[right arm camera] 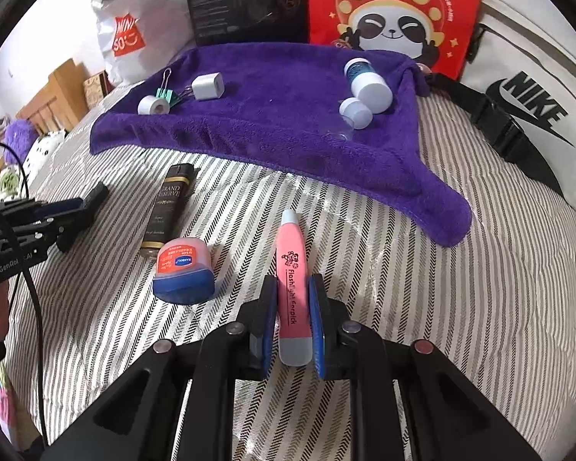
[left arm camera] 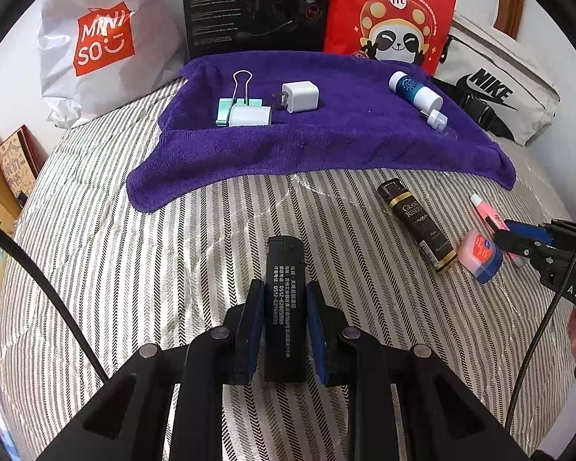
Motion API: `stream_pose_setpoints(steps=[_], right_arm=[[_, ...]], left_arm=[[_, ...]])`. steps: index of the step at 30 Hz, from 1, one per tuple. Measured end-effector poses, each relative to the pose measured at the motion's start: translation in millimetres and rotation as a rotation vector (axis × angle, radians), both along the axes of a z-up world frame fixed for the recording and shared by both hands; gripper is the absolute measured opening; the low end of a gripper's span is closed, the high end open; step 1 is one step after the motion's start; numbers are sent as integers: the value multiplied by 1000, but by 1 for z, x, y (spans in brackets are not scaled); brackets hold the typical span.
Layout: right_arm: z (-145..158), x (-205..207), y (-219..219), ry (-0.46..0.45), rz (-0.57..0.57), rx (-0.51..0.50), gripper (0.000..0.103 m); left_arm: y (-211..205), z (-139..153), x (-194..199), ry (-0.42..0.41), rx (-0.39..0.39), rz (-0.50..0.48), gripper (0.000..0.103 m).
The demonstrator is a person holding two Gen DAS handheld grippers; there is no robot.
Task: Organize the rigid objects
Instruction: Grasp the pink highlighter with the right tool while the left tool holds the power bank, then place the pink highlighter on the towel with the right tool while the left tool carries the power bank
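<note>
Pick-up step, I judge: the left gripper (left arm camera: 284, 319) has its fingers clenched on the black lighter (left arm camera: 283, 299), the right gripper (right arm camera: 292, 322) on the pink earpick (right arm camera: 292, 288), both over the bed (right arm camera: 460, 288); next, carry each to the purple towel (left arm camera: 326, 142) at the far edge

Your black box (left arm camera: 255, 4) and red panda bag (left arm camera: 391, 11) were cropped at top; the lighter (left arm camera: 284, 307) print was illegible.

I see a bed (left arm camera: 96, 253) with a striped cover, white wall (right arm camera: 30, 34) behind, and wooden furniture (right arm camera: 57, 92) off at the side.
</note>
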State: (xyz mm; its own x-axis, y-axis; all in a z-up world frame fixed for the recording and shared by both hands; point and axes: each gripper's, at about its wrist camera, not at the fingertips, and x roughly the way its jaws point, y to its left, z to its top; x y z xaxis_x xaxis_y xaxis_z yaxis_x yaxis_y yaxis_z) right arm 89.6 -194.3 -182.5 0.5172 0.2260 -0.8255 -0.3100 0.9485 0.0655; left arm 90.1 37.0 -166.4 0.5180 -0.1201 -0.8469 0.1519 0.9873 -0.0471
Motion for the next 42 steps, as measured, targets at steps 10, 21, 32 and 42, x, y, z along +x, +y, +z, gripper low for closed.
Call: stream_pose_setpoints(steps=[10,21,32,42], right_arm=[[0,1,0,17,-15,13,18],[1,2,5,37,-1,-40,18],[3,8,0,76,9,-8,16],[18,8,-14,92,-1,74,15]], left_arm=[[1,2,1,16,-1,-16,21],[-1,3,-12,7,22,-36,21],[5,5,-8,32,-32,-29,21],[13,13,1,51,-85,-25,21]])
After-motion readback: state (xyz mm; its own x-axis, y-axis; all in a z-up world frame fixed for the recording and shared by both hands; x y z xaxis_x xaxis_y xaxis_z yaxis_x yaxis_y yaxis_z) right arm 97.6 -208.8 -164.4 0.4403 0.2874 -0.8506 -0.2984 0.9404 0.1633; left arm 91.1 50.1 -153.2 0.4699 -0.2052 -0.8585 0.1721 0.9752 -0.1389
